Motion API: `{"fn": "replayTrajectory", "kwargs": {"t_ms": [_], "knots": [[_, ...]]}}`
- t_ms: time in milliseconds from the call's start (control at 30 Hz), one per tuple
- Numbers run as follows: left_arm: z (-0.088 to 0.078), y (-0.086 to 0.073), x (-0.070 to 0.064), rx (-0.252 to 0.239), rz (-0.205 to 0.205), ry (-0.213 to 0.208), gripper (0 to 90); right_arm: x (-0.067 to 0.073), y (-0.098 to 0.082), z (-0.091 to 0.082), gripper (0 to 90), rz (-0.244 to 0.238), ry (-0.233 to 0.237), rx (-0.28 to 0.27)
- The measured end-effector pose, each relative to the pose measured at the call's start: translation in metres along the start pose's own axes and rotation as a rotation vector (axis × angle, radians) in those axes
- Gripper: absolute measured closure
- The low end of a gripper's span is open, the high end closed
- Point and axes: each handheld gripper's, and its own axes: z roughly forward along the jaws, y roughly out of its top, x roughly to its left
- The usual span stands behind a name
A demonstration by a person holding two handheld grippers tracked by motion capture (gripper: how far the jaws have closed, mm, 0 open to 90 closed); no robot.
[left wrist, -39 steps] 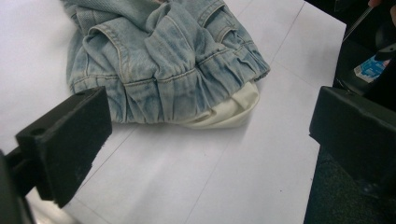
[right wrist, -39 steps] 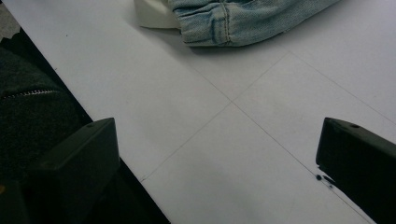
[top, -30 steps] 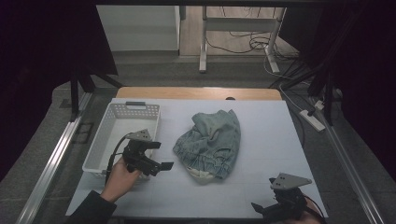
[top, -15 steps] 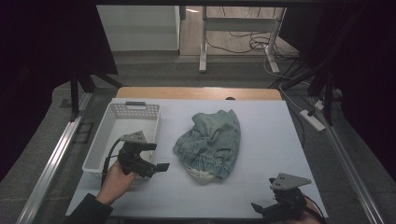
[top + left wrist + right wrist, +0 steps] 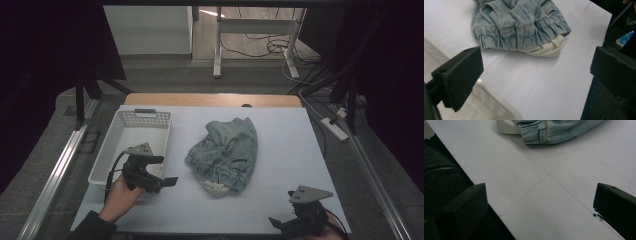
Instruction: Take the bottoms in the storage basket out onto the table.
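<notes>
Both pairs of jaws stand wide and empty: the left gripper (image 5: pixel 150 176) hovers over the near corner of the white perforated plastic basket (image 5: pixel 131 131), aimed at the crumpled pale-blue denim garment with cream lining (image 5: pixel 224 152) mid-table, probably to grab its elastic hem; the right gripper (image 5: pixel 301 212) waits near the table's front edge. No legible writing.

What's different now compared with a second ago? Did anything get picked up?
Nothing was picked up. The left gripper drifted slightly back toward the person, beside the white basket, its jaws open and empty. The right gripper stayed at the table's near edge, also open. The denim garment lies crumpled as before.
</notes>
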Motion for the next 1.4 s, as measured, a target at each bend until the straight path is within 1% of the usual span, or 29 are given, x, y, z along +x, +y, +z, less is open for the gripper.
{"fn": "replayTrajectory", "kwargs": {"t_ms": [467, 667, 900, 1400], "knots": [[-0.010, -0.012, -0.001, -0.006, -0.019, 0.013, 0.0, 0.000, 0.000, 0.000, 0.0, 0.001, -0.002, 0.002], [-0.013, -0.017, -0.002, -0.004, -0.018, 0.019, 0.0, 0.000, 0.000, 0.000, 0.0, 0.001, -0.003, 0.003], [-0.018, -0.022, -0.003, -0.008, -0.026, 0.024, 0.0, 0.000, 0.000, 0.000, 0.0, 0.002, -0.004, 0.004], [-0.030, -0.036, -0.004, -0.019, -0.056, 0.026, 0.0, 0.000, 0.000, 0.000, 0.0, 0.001, -0.006, 0.007]]}}
